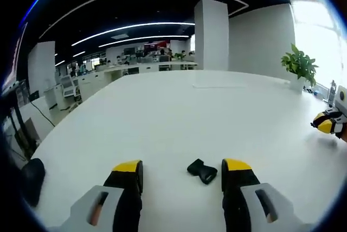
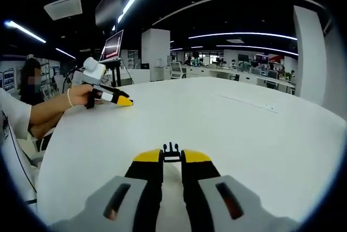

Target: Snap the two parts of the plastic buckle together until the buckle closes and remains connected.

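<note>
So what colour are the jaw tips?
Yellow, over black; clearest in the left gripper view, on the left gripper.

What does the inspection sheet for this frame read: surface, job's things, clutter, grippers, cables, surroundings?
Surface: white table, bare.
Job's things: black buckle socket lying between the left hand-held gripper's jaws; pronged buckle part clamped at the right one's tips.
Clutter: nothing seen.
Grippers: left hand-held gripper open; right hand-held gripper shut on the pronged part.
Cables: nothing seen on the table.
Surroundings: potted plant, office desks, monitors.
</note>
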Available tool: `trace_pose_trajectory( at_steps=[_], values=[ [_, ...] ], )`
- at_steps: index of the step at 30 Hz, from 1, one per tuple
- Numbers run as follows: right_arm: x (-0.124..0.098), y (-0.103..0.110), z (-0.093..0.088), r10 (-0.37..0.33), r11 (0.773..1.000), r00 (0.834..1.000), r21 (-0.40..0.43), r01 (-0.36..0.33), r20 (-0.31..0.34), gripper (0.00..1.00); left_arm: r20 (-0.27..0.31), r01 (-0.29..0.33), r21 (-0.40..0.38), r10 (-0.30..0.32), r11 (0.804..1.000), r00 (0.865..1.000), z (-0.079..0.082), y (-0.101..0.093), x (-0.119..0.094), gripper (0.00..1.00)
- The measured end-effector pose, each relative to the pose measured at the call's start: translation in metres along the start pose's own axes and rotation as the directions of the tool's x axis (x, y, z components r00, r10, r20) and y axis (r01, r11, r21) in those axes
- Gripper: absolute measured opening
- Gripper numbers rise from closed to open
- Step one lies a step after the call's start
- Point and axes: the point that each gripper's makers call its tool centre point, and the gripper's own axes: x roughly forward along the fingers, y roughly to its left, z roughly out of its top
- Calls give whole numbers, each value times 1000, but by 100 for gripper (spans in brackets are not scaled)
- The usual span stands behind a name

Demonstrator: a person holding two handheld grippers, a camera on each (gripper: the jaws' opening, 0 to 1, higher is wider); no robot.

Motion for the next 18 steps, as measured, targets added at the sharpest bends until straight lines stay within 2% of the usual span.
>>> trace_pose_trajectory(
  at_steps=[4, 11, 18],
  values=[
    [0, -1, 0, -5, 1000, 1000, -2, 5, 2, 12, -1, 10, 7, -10, 1000, 1000, 2, 1, 0, 51],
    [-1, -2, -1, -8, 1000, 1000, 1, 8, 1, 12, -10, -5, 48, 6, 999, 1000, 0, 7, -2, 31],
    [0, 0, 1, -6, 1000, 1000, 0, 6, 3, 12, -8, -8, 38, 8, 999, 1000, -1, 14, -2, 26]
  ],
)
